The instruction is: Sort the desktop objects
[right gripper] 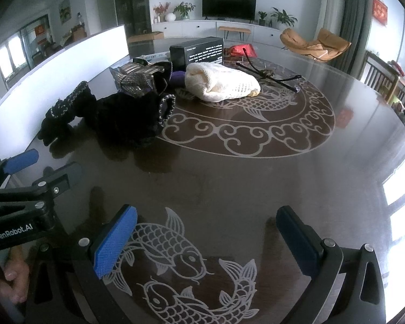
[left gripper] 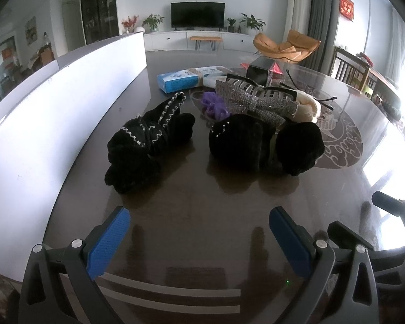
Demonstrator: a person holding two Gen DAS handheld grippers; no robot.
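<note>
- Desktop objects lie clustered toward the far middle of the dark glossy worktop [right gripper: 256, 178], on and beside its pale fish-and-cloud inlay.
- Black knitted glove [left gripper: 148, 143] with silver zigzag trim lies nearest the white partition [left gripper: 67, 102] along the worktop's left edge.
- Just to its right, apart from it, sits a black fuzzy bundle [left gripper: 264, 145]; a glittery silver hair claw [left gripper: 256, 98] rests on top of it.
- Purple scrunchie [left gripper: 214, 106] lies behind the bundle, with a blue box [left gripper: 181, 79] farther back.
- Cream knitted hat [right gripper: 221, 82] lies on the inlay; black-framed glasses [right gripper: 270, 74] and a black carton [right gripper: 197, 52] sit behind it.
- Left tongs [left gripper: 199, 232] are spread wide, holding nothing, above bare worktop at the near edge.
- Right tongs [right gripper: 206, 232] are likewise spread and empty, over the paired-fish inlay.
</note>
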